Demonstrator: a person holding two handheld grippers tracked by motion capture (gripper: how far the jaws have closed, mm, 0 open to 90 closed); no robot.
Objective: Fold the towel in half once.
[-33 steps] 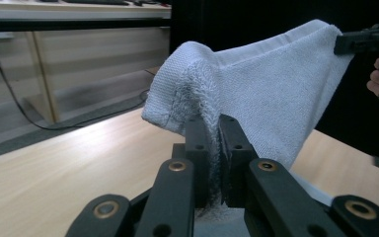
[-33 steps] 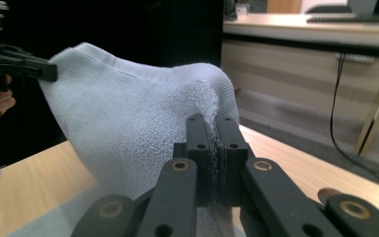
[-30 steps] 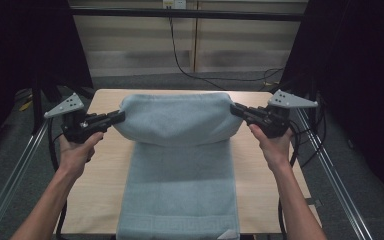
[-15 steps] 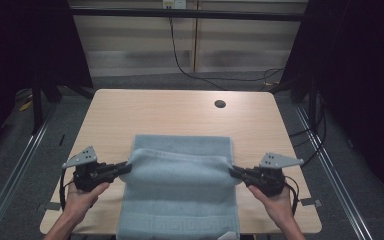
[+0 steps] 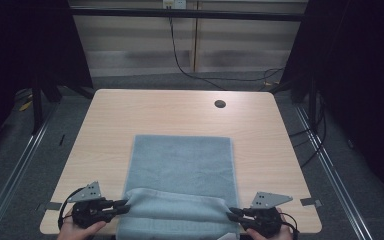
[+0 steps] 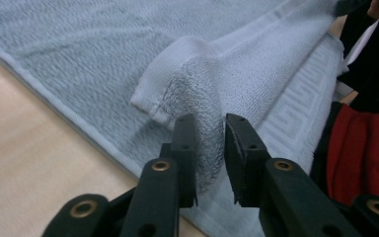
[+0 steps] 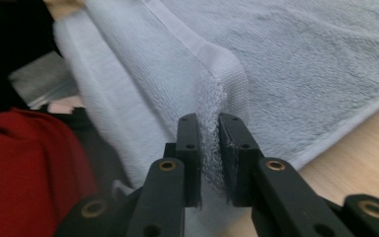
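The left tongs lie low at the near left of the worktop, and their jaws have just been opening: in the left gripper view the pads stand apart with a corner of the pale blue towel between them, the cloth loose in the gap rather than pinched. The right tongs sit at the near right, jaws also just been opening; in the right gripper view the terry edge of the towel's other corner runs up between the pads, which stand narrowly apart and barely brush it, so the grip looks released. Each pair of tongs is held by a hand at the bottom edge of the high view, the left hand and the right hand, each with a grey three-cornered plate on top. The towel lies flat on the near half of the worktop, its far edge folded over toward the person so that the doubled edge rests along the near side between the two tongs. A small dark round hole sits in the worktop well beyond the towel.
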